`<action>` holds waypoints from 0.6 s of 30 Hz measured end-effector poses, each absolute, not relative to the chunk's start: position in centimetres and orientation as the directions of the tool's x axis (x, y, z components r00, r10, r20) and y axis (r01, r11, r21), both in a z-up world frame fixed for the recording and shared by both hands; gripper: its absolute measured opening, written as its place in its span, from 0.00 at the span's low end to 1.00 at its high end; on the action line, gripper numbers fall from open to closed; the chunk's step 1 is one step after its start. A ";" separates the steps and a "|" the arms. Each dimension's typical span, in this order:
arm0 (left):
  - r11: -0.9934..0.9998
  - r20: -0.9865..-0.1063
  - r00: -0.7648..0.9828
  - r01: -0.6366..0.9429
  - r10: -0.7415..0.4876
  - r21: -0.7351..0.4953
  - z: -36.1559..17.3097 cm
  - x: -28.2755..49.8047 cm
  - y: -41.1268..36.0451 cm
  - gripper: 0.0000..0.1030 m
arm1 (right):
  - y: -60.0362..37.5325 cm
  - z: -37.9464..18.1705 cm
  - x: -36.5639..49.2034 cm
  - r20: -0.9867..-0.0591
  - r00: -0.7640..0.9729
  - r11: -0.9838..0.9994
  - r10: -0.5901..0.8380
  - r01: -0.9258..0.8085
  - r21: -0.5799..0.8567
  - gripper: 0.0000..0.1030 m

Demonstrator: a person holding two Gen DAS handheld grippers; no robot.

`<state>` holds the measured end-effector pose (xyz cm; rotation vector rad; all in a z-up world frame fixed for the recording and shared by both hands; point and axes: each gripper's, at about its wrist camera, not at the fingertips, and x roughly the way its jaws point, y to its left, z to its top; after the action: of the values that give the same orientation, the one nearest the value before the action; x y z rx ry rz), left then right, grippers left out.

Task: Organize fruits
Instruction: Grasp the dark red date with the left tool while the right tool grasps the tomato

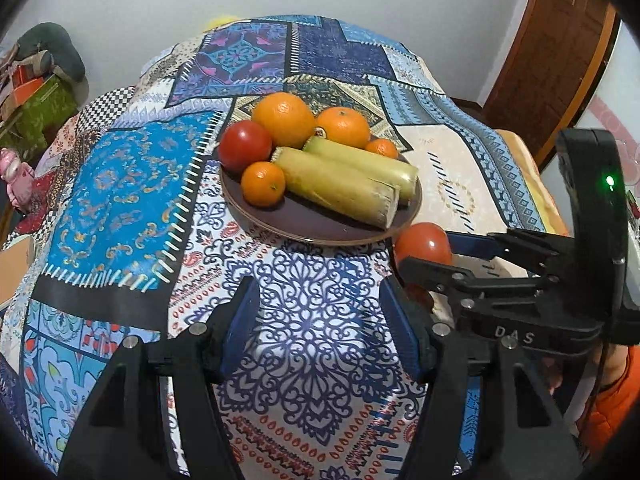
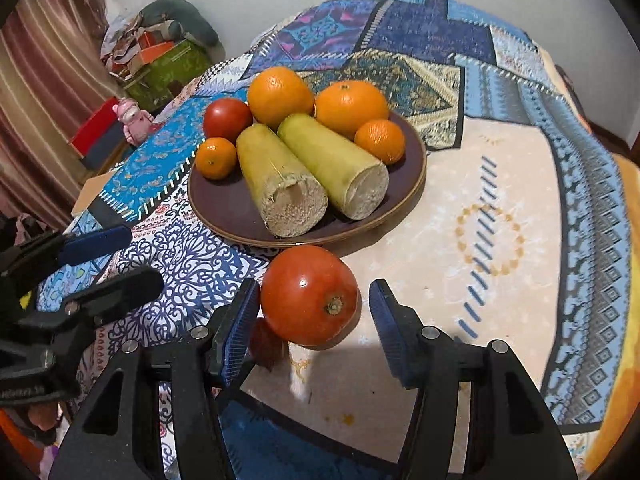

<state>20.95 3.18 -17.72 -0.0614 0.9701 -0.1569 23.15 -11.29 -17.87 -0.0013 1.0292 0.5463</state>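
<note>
In the right wrist view we see our right tongs (image 2: 314, 320) released around a loose tomato (image 2: 309, 295) at lower centre: the left pad looks to be at the fruit's skin, while the right pad stands clear of it, so nothing is clenched. The tomato sits on the patterned cloth of the worktop (image 2: 500, 184), just below the rim of the brown plate (image 2: 412, 176) that fills the upper middle of the frame. On that plate lie two cut sugarcane pieces (image 2: 316, 164) side by side, with two large oranges (image 2: 280, 94) behind them, a small orange (image 2: 380, 141) at right, another small orange (image 2: 216, 158) at left, and a second tomato (image 2: 227, 119) at upper left. In the left wrist view our left tongs (image 1: 320, 320) hang released at lower centre over bare cloth with nothing between them, and the loose tomato appears at right of centre, partly behind the other tongs' black finger.
</note>
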 end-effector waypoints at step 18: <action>0.971 -0.844 0.492 0.202 -0.216 -0.130 -18.7 21.6 -2.6 0.59 | -17.8 -15.5 20.9 -0.773 0.482 0.895 0.412 -0.371 0.247 0.45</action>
<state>21.57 -2.55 -18.70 -0.0145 1.0257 -0.2538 20.94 -17.80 -15.54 0.0484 0.9552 0.4774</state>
